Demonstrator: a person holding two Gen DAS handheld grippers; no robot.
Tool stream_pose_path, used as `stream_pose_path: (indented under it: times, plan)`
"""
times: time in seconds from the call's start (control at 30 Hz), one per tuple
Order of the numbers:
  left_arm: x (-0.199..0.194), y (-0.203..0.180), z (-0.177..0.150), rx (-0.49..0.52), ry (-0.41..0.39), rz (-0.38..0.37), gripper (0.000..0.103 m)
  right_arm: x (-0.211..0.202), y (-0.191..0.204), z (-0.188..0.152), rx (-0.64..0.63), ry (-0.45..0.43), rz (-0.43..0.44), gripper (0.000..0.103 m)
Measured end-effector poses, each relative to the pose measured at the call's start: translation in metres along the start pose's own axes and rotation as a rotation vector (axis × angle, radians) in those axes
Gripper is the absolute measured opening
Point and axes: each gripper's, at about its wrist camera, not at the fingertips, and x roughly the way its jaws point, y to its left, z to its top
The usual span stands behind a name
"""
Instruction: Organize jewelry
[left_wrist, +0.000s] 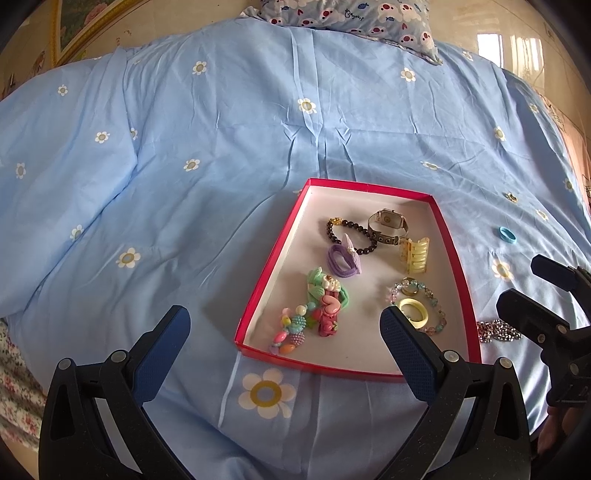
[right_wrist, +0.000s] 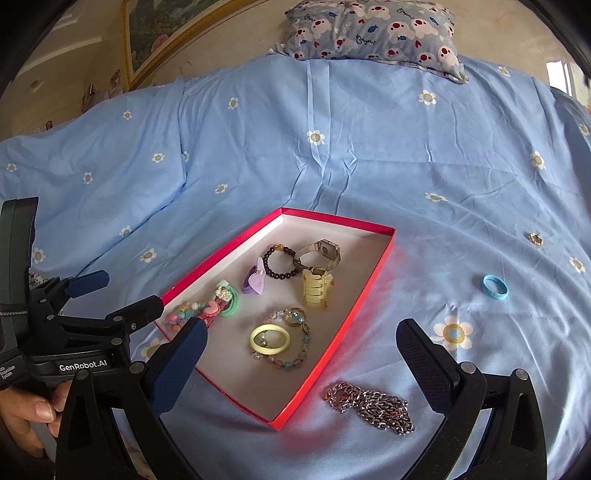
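**Right wrist view: chain lies between my spread fingers, outside the box**

Right wrist camera shows my right gripper (right_wrist: 303, 373) with its fingers spread wide and holding nothing. The metal chain (right_wrist: 371, 406) lies in a heap on the blue flowered bedspread (right_wrist: 258, 147), just beside the right-hand wall of the red box (right_wrist: 334, 347) near its closest corner, and it sits low between my two fingertips, closer to the right one.

Inside the box, toward the near end, a beaded bracelet (right_wrist: 291, 343) loops around a pale yellow ring (right_wrist: 269, 338). A yellow hair claw (right_wrist: 314, 292) stands mid-box by the right wall, touching a wristwatch (right_wrist: 317, 253). A dark bead bracelet (right_wrist: 281, 263) lies beside the watch, and a purple hair tie (right_wrist: 254, 281) is next to it. Colourful hair clips and beads (right_wrist: 207, 312) crowd the left wall.

Well apart from the box, toward the bedspread's right edge, lie a small blue ring (right_wrist: 495, 287) and, farther back, a tiny gold ring (right_wrist: 535, 239). A patterned pillow (right_wrist: 373, 33) rests at the far edge.

My left gripper (left_wrist: 284, 347) is also spread and empty, hovering over the box's near left corner; in the right wrist view it appears at the left (right_wrist: 122, 295), beside the box's left wall.
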Motion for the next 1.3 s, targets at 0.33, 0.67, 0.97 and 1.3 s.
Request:
stream_pose_path:
  times: [0.33, 0.67, 0.97, 1.3]
  plan:
    - [0.002, -0.001, 0.001, 0.004, 0.002, 0.001, 0.103, 0.0, -0.001, 0.0, 0.002, 0.001, 0.001, 0.103]
    - [0.004, -0.003, 0.001, 0.005, 0.005, 0.002, 0.103, 0.001, -0.003, -0.001, 0.004, 0.002, 0.002, 0.103]
    - [0.006, -0.006, 0.001, 0.009, 0.006, 0.002, 0.103, 0.002, -0.005, -0.002, 0.009, 0.005, 0.0, 0.103]
    - [0.01, -0.01, 0.003, 0.012, 0.024, -0.002, 0.103, 0.006, -0.01, 0.0, 0.018, 0.01, 0.001, 0.103]
